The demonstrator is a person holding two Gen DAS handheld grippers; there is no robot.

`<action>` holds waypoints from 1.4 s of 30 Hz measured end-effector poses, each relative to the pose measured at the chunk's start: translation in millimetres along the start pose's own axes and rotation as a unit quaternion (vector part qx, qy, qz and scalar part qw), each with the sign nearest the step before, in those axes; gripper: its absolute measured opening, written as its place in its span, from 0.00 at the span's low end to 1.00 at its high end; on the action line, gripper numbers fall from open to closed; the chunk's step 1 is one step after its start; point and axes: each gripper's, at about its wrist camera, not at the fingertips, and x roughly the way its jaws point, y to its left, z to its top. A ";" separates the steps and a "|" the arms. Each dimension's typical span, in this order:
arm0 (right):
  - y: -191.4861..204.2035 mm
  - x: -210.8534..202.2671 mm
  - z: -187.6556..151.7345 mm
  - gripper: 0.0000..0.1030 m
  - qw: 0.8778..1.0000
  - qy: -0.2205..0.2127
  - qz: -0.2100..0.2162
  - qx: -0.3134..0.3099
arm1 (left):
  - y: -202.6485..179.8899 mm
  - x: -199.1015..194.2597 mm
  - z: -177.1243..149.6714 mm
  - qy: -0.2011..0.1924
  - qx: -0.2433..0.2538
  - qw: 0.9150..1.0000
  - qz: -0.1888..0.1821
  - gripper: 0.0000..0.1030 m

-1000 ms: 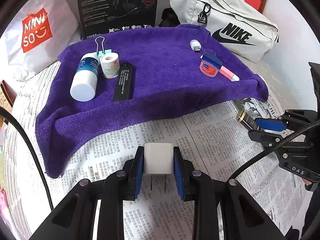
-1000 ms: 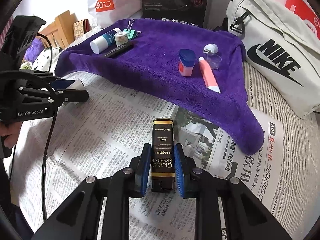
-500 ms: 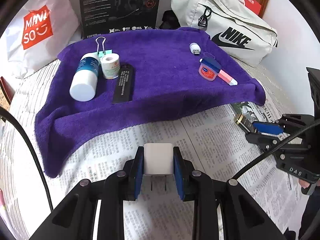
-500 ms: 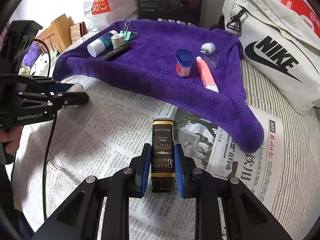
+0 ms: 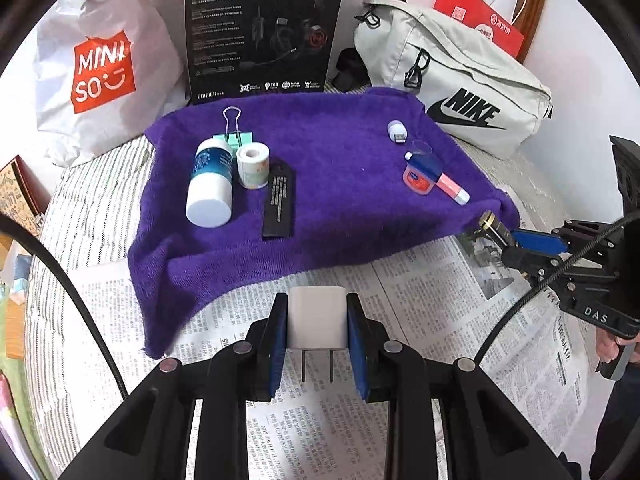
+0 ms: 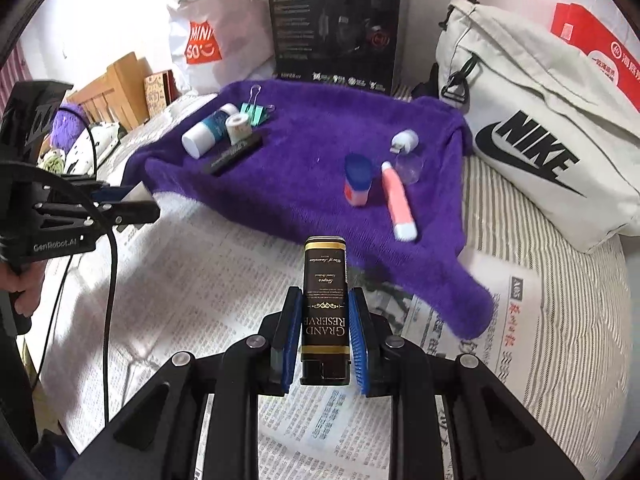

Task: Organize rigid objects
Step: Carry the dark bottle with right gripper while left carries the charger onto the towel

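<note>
My left gripper (image 5: 317, 322) is shut on a white plug adapter (image 5: 317, 316), prongs toward the camera, held over newspaper just before the purple towel (image 5: 328, 184). My right gripper (image 6: 325, 320) is shut on a black and gold "Grand Reserve" box (image 6: 324, 300), at the towel's near edge. On the towel lie a white and blue bottle (image 5: 210, 186), a tape roll (image 5: 252, 164), a green binder clip (image 5: 234, 132), a black flat bar (image 5: 279, 204), a white USB stick (image 5: 397, 130), a small Vaseline jar (image 5: 420, 174) and a pink tube (image 5: 452, 188).
Newspaper (image 5: 400, 300) covers the striped bed. Behind the towel stand a Miniso bag (image 5: 100, 72), a black headset box (image 5: 264, 28) and a white Nike bag (image 5: 460, 84). The right gripper shows in the left wrist view (image 5: 520, 240); the left gripper shows in the right wrist view (image 6: 132, 204).
Both grippers have moved forward toward the towel with their objects still held. The right gripper's box now reaches the towel's near edge.
</note>
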 end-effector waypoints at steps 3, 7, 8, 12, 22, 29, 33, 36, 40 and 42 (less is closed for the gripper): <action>-3.2 -1.9 7.0 0.22 1.000 -0.006 0.003 0.006 | 3.1 -4.4 5.1 -0.005 -0.001 1.000 0.000 0.25; -7.4 -1.2 20.9 0.22 1.000 -0.011 0.004 0.008 | 8.8 -6.1 13.1 -0.007 -0.006 1.000 0.003 0.25; -8.7 -0.8 24.8 0.23 1.000 -0.013 0.003 0.008 | 10.6 -5.8 15.2 -0.006 -0.007 1.000 0.003 0.25; -15.1 3.3 39.3 0.23 1.000 -0.018 0.002 0.013 | 16.2 -1.7 25.0 -0.004 -0.013 1.000 -0.002 0.25; -31.2 28.2 84.8 0.23 1.000 -0.022 0.001 0.018 | 25.5 7.1 51.5 -0.002 -0.011 1.000 0.000 0.25; -36.3 55.4 120.9 0.23 1.000 -0.018 0.003 0.013 | 34.9 19.9 64.3 0.006 -0.015 1.000 -0.002 0.25; -42.1 75.9 135.4 0.23 1.000 -0.009 0.004 0.013 | 42.1 26.5 67.9 0.012 -0.020 1.000 -0.001 0.25; -44.5 89.8 143.1 0.23 1.000 -0.002 0.005 0.014 | 46.9 27.5 69.7 0.012 -0.021 1.000 0.001 0.25; -45.2 109.0 151.7 0.23 1.000 0.009 0.006 0.013 | 51.2 28.5 72.6 0.011 -0.023 1.000 0.000 0.25; -46.1 117.6 154.6 0.23 1.000 0.016 0.007 0.013 | 53.6 30.3 73.1 0.013 -0.025 1.000 0.001 0.25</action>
